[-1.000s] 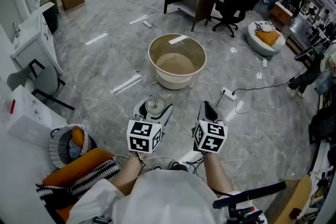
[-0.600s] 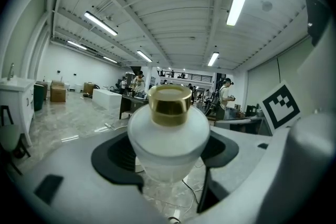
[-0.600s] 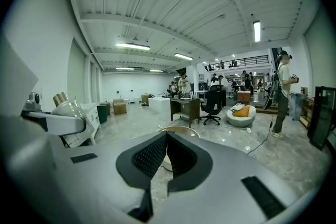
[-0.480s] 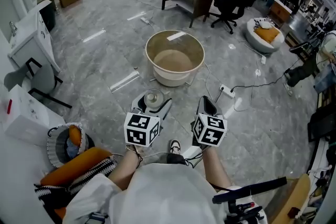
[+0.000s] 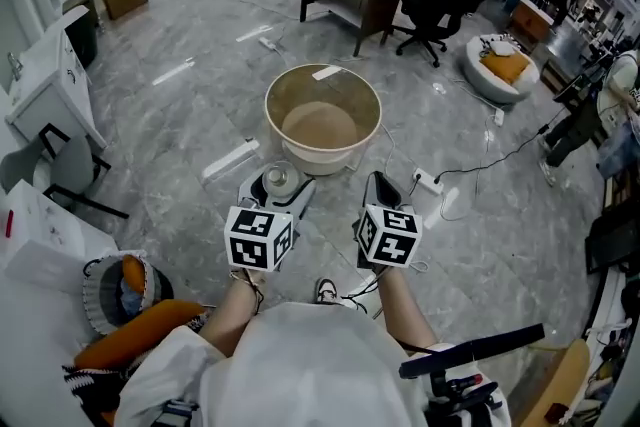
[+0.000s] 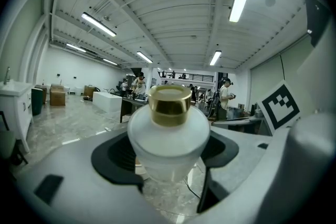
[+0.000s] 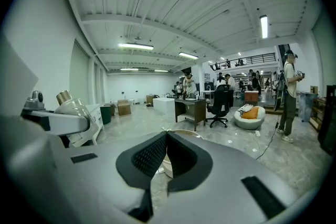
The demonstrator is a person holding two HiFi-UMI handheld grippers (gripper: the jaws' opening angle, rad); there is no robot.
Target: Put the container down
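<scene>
— Left gripper (image 5: 279, 190), state?
— Jaws pinching the container (image 6: 168, 136): frosted white jar, gold cap (image 6: 169, 106), upright between the pads, held in the air over the grey floor (image 5: 180, 115).
— Surroundings?
— Round beige tub (image 5: 322, 158) on the floor just ahead of the container; brownish fill inside, possibly sand, not resolvable. Right gripper (image 5: 384, 187) beside the left, apart from it, jaws pressed together, nothing between.
— Further out?
— Dark desk (image 5: 350, 0) and office chair (image 5: 430, 0) beyond the tub.
</scene>
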